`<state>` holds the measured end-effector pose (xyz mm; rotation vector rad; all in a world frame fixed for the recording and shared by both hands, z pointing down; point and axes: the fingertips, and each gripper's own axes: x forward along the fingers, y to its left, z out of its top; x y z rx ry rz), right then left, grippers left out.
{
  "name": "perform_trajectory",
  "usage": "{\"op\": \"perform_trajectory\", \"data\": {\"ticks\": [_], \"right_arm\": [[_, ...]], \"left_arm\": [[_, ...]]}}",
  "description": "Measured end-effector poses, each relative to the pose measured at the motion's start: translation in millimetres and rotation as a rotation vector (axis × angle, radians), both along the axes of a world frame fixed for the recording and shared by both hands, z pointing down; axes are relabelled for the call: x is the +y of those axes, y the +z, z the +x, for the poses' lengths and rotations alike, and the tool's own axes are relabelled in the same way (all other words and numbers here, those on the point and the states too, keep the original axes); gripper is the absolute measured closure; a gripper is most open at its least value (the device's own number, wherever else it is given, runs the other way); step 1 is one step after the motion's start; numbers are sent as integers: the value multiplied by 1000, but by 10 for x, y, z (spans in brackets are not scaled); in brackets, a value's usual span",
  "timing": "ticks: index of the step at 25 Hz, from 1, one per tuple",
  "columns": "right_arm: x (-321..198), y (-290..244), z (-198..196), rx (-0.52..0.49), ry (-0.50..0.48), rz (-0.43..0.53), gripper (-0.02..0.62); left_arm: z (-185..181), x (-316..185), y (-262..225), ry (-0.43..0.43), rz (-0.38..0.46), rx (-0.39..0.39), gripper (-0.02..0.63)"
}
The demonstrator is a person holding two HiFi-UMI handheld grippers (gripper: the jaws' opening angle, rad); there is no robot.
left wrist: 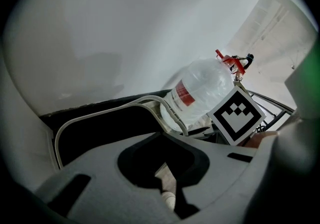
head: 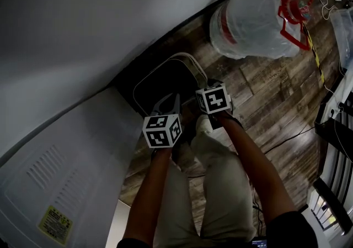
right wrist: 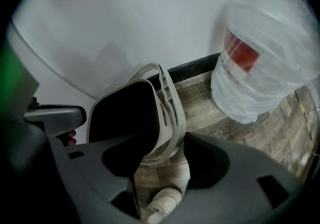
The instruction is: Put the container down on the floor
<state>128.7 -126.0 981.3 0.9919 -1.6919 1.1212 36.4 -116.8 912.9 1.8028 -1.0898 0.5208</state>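
Find the container [right wrist: 170, 108], a dark bin with a pale rim and hoop handle, at the foot of the white wall [head: 83, 20], just in front of the dark skirting [right wrist: 195, 64]. Judge it down on the plank floor [right wrist: 200, 96]: see no gap under its base in the right gripper view, but cannot tell upright from slightly tilted through that wide lens. Read the right gripper [right wrist: 163, 135] as spread wide, straddling the bin's near corner and handle without pressing on either. Read the left gripper [left wrist: 161, 140] as closed tip to tip above the bin's near edge, with nothing visible between the jaws (cannot rule out a pinch on rim hidden behind them). Note a large water bottle [right wrist: 265, 53] in clear wrap, red label, standing just beside the bin. Note a white appliance top [head: 55, 186] at lower left of the head view, well apart. Count the lowering as done or very nearly so. Count as left only a release by the left gripper, if holding at all, and backing both grippers clear.
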Motion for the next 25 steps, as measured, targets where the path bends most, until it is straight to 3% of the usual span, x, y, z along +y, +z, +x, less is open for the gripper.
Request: {"op": "perform_trajectory", "data": {"ticks": [15,25], "right_arm": [[10,-39,111,-14,55,12,376],[109,-423,80,-38,83,13,377]], "left_arm": [[34,31,35,27,1,8,589],[-16,106,-359,16,-7,4,589]]}}
